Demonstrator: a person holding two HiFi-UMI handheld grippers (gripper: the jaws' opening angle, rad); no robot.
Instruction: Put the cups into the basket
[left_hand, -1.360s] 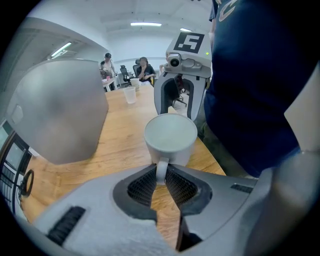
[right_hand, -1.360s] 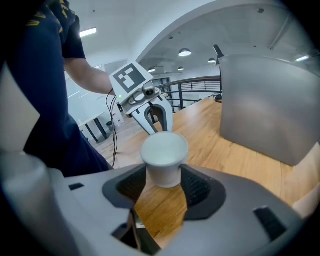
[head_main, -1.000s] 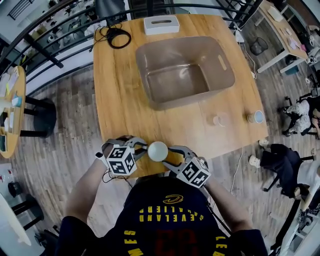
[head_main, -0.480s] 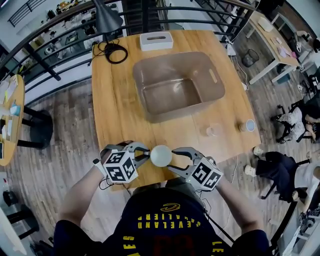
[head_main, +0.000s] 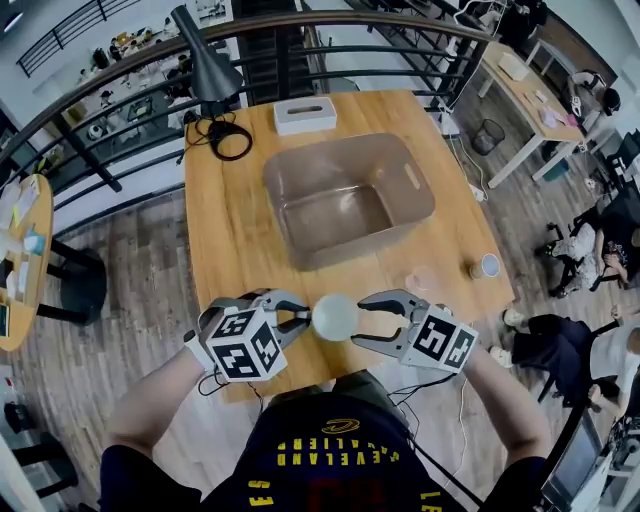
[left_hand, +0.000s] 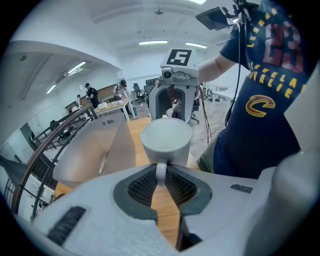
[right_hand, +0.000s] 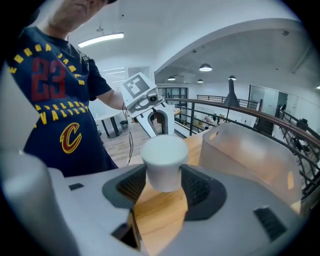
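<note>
Grey left gripper (head_main: 300, 322) pinches, jaws narrow, the handle of a plain, smooth white mug (head_main: 335, 316) above the near edge of the wooden table (head_main: 225, 230); right gripper (head_main: 368, 322) clamps wide round its body. Farther off sits the translucent basket (head_main: 340, 250); right of it, a clear cup (head_main: 420, 278) and a small cup (head_main: 484, 267)

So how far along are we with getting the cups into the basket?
Nothing done: the basket is empty. In hand: the white mug, left claw shut on its handle, right claw clamping its body. Left: drop it in, then the clear cup and the small cup on the table.
</note>
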